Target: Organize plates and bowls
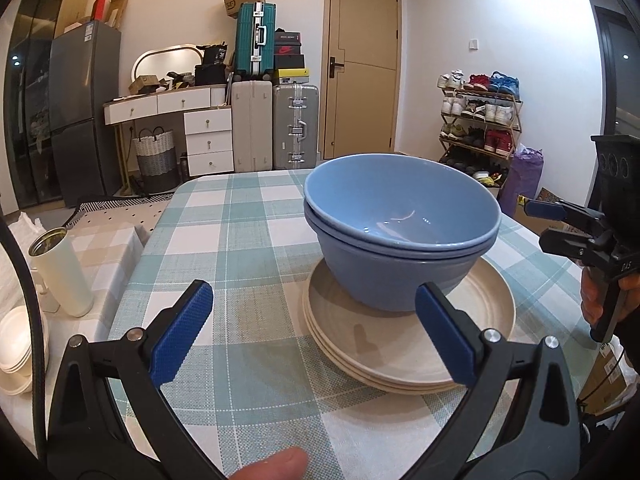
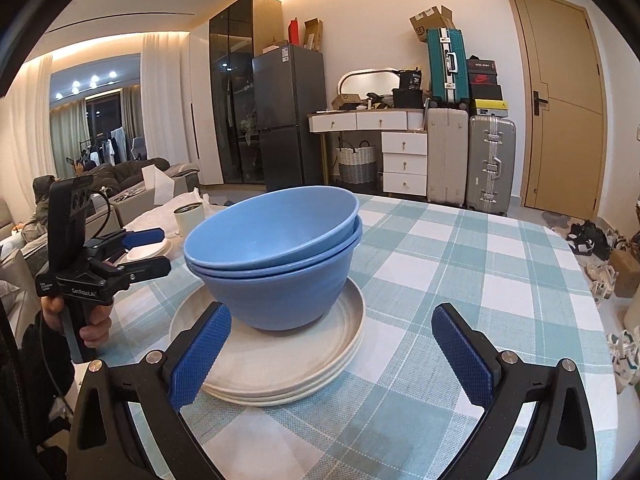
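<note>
Two nested blue bowls (image 1: 400, 232) (image 2: 276, 256) stand on a stack of cream plates (image 1: 408, 352) (image 2: 280, 364) on the checked tablecloth. My left gripper (image 1: 314, 332) is open and empty, just in front of the stack, its jaws wide apart. It also shows in the right wrist view (image 2: 150, 250), left of the bowls. My right gripper (image 2: 332, 356) is open and empty, close to the plates' near right edge. It also shows in the left wrist view (image 1: 556, 224), right of the bowls.
The checked table (image 1: 240, 240) (image 2: 460, 264) extends behind and around the stack. A cream tumbler (image 1: 60, 272) (image 2: 190, 220) and stacked white dishes (image 1: 16, 344) (image 2: 146, 250) sit on a side surface to the left. Suitcases, drawers and a shoe rack line the far wall.
</note>
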`<control>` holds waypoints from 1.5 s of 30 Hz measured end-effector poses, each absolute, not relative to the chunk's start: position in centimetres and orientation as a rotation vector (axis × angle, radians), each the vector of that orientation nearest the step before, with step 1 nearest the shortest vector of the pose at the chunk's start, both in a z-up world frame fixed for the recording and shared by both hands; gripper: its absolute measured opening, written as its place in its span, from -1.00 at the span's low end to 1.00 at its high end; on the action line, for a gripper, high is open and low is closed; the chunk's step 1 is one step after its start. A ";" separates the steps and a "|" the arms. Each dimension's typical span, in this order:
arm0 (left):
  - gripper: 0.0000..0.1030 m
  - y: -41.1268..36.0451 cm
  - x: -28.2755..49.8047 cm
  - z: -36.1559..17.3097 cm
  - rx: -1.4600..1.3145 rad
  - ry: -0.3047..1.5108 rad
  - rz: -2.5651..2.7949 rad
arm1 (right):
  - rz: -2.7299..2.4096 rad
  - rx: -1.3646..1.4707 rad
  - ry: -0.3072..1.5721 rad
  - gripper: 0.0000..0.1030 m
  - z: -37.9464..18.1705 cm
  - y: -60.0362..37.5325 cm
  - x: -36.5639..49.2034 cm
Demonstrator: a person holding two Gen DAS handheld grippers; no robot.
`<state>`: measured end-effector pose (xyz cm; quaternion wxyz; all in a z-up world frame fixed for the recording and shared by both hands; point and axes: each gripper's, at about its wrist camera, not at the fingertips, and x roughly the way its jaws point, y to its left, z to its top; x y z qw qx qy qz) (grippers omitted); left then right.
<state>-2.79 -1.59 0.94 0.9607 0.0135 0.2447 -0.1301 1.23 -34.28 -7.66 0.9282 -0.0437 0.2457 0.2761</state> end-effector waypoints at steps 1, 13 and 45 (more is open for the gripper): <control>0.95 -1.6 -2.8 0.9 0.027 0.493 -0.267 | 0.574 -0.085 0.503 0.98 -7.8 -34.3 1.2; 0.95 -1.9 -2.7 0.7 0.030 0.432 -0.304 | 0.616 -0.114 0.488 0.98 -8.7 -33.2 0.4; 0.96 -2.2 -2.7 0.4 0.042 0.417 -0.303 | 0.641 -0.104 0.429 0.98 -9.1 -33.4 -0.7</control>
